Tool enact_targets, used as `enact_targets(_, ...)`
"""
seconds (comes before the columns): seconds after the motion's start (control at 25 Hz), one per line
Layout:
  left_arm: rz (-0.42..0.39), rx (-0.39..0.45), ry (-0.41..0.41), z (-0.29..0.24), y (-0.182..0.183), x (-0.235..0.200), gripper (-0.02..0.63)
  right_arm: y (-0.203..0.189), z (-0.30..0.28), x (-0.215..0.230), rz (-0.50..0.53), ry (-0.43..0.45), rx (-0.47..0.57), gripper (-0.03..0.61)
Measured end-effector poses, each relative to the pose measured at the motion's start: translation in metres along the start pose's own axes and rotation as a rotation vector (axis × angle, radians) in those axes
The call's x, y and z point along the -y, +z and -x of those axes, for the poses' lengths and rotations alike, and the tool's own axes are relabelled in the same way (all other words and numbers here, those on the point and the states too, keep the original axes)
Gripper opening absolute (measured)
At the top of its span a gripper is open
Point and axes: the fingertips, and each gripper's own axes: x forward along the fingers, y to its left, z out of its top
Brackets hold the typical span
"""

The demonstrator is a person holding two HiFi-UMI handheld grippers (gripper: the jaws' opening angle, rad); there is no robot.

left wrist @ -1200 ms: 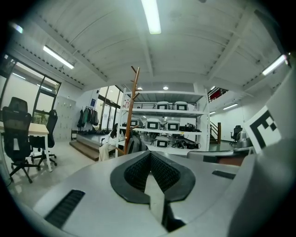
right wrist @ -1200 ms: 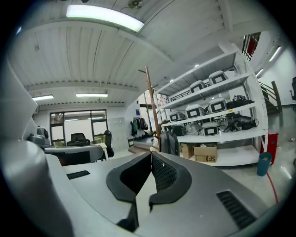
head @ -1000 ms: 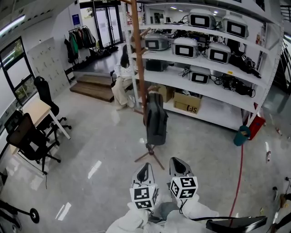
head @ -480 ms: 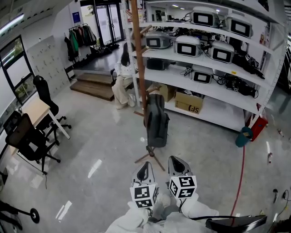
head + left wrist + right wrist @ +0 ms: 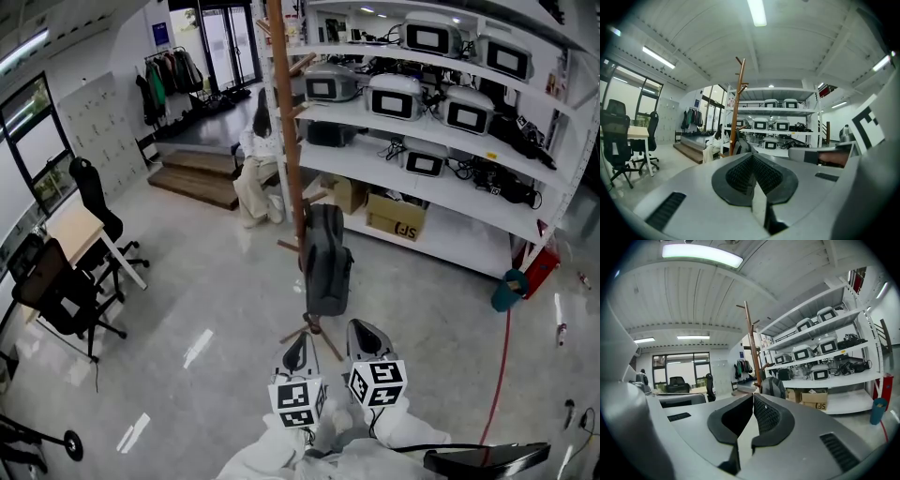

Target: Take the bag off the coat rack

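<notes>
The coat rack (image 5: 286, 141) looks like plain brown wood, the bag (image 5: 325, 267) is a matt dark grey cloth, and the floor (image 5: 216, 281) is smooth and glossy enough to throw back the ceiling lights. The shelving (image 5: 441, 202) looks like white painted metal, and the box (image 5: 396, 217) is brown cardboard. The left gripper (image 5: 751, 157) and right gripper (image 5: 753, 397) are both matt grey plastic with black ribbed pads (image 5: 766, 416).

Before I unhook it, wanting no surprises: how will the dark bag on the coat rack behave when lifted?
The bag hangs long with a full, rounded shape, so probably soft-sided but padded or partly filled; expect some sag. The coat rack is a slim pole on thin splayed legs, so a sideways tug may tip it.
</notes>
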Motion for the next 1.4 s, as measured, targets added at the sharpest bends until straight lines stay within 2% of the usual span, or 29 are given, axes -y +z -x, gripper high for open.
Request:
enact_targets(0.64, -0.018, 0.001, 0.014, -0.089, 0.021, -0.007, -0.012, 0.023, -0.082, 0.041, -0.003, 0.038, 0.007, 0.014)
enact_targets(0.84, -0.012, -0.002, 0.021, -0.104, 0.020, -0.012, -0.012, 0.021, -0.097, 0.045, -0.003, 0.042, 0.002, 0.014)
enact_targets(1.04, -0.009, -0.024, -0.008, -0.121, 0.014, -0.017, -0.012, 0.015, -0.114, 0.042, -0.026, 0.062, -0.011, 0.012)
enact_targets(1.4, -0.005, -0.029, -0.013, -0.132, 0.022, -0.039, -0.012, 0.012, -0.141, 0.049, -0.048, 0.035, -0.021, 0.015)
